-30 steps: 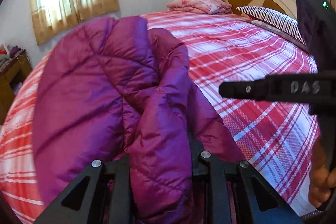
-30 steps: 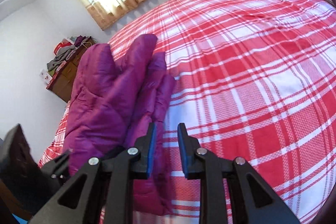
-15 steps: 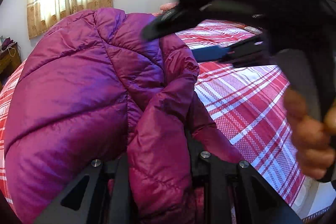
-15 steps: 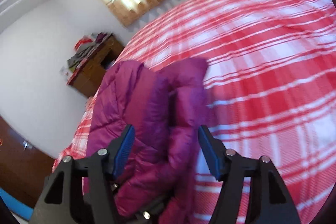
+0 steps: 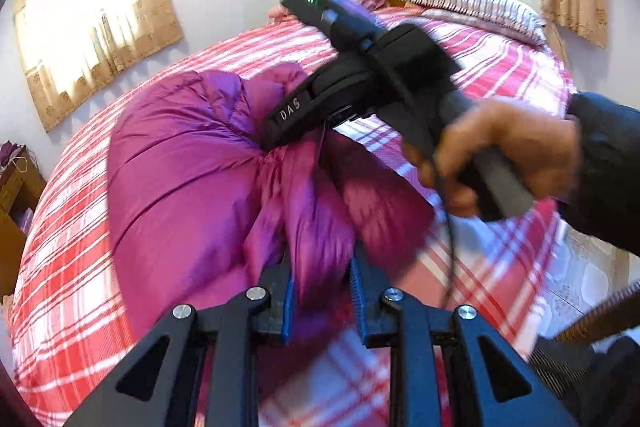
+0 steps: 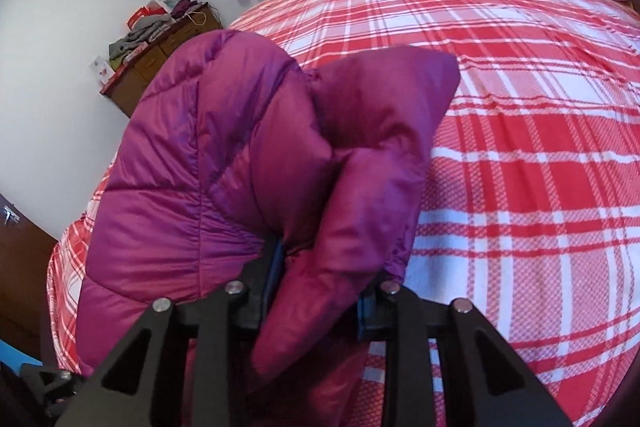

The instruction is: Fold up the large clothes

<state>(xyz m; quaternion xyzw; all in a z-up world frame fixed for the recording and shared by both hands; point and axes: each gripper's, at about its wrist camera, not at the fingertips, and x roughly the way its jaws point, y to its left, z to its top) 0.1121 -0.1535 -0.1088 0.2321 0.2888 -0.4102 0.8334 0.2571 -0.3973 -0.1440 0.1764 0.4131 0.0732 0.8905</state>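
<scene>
A purple puffer jacket lies bunched on the bed, near its foot edge, on the red-and-white checked cover. The left claw pinches a fold of the jacket at the bed's near edge, its jaws easing apart with the cloth between the blue pads. The right claw is closing on another thick fold of the jacket, pads pressed into it. A hand grips the right claw's handle above the bed.
</scene>
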